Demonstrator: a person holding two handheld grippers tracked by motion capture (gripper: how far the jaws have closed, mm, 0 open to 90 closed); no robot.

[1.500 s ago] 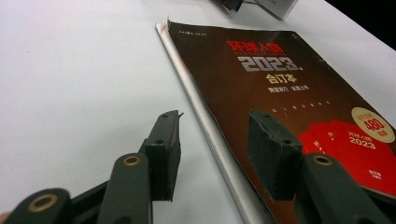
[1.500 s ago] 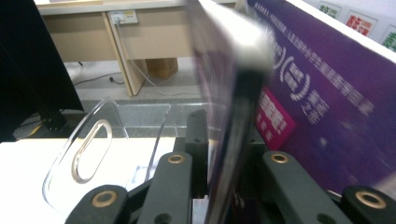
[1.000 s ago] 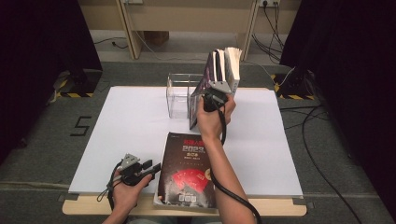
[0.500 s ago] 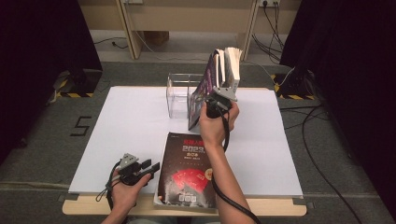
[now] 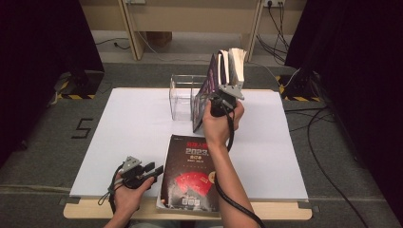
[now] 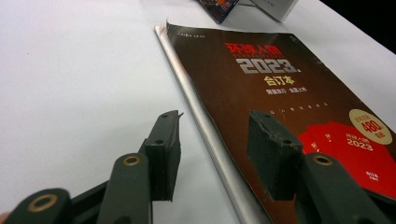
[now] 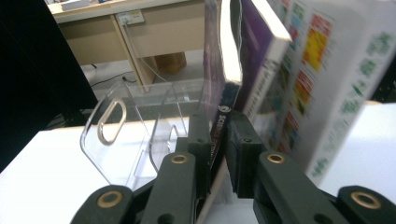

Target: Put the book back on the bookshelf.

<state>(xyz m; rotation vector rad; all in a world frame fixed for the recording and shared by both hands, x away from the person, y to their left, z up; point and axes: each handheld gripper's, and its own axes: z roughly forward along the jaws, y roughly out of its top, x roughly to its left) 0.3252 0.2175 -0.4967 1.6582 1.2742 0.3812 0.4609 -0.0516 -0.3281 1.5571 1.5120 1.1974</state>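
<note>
Purple book (image 7: 224,79) upright in right tool (image 7: 215,135), spine vertical.

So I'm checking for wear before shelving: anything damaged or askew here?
Yes. The dark magazine lying flat has a bent, frayed top corner, and the books by the clear rack lean instead of standing upright.

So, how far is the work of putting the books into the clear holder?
Done: books with white and purple covers stand at the clear holder. In hand: the right tool has just been closing its jaws on a thin dark book, held upright there. Left: the big dark magazine lies flat, and the open left tool waits at its edge.
</note>
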